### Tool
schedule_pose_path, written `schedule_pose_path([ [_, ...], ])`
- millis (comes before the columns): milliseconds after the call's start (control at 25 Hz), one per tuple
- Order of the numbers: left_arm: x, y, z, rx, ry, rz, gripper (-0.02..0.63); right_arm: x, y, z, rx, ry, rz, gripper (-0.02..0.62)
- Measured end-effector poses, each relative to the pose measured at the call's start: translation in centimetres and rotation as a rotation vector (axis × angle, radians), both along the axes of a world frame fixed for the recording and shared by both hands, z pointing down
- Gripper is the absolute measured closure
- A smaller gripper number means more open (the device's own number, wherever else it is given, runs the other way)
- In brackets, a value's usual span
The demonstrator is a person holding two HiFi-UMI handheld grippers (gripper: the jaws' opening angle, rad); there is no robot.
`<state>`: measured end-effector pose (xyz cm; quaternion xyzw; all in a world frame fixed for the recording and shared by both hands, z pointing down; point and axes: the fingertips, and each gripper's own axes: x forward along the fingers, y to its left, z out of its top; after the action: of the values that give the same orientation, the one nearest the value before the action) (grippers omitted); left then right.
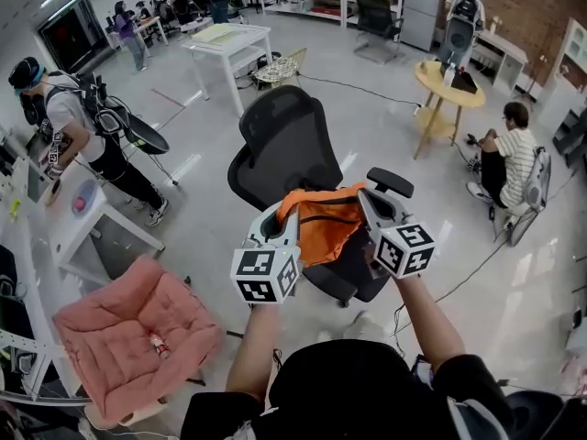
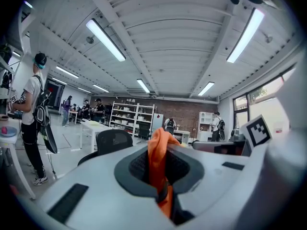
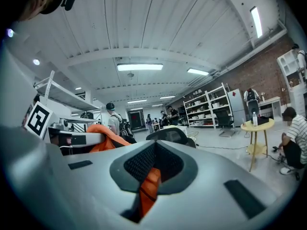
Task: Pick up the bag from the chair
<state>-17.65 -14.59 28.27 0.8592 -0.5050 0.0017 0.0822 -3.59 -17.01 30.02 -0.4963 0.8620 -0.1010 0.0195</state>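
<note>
An orange bag (image 1: 323, 225) hangs lifted above the seat of a black office chair (image 1: 284, 145), stretched between my two grippers. My left gripper (image 1: 278, 220) is shut on the bag's left edge; orange fabric (image 2: 158, 164) stands pinched between its jaws. At the bag's right edge my right gripper (image 1: 369, 205) is shut too, with orange cloth (image 3: 149, 186) caught in its jaws. The chair's seat is mostly hidden under the bag and grippers.
A pink cushioned chair (image 1: 128, 333) stands at lower left beside a white desk (image 1: 64, 218) where a person (image 1: 83, 136) works. A yellow round table (image 1: 449, 85) and a seated person (image 1: 509, 159) are at right. A white table (image 1: 229, 44) stands behind the chair.
</note>
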Motion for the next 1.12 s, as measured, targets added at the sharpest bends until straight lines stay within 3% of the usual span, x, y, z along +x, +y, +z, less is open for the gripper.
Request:
schedule_pose_path([
  [520, 1.7, 2.5, -1.3, 0.024, 0.003, 0.005, 0.586, 2.4, 2.7, -1.4, 0.029, 0.007, 0.023, 0.594],
  [1120, 6.5, 10.3, -2.6, 0.018, 0.019, -0.059, 0.586, 7.9, 10.1, -2.4, 0.023, 0.002, -0.022, 0.594],
])
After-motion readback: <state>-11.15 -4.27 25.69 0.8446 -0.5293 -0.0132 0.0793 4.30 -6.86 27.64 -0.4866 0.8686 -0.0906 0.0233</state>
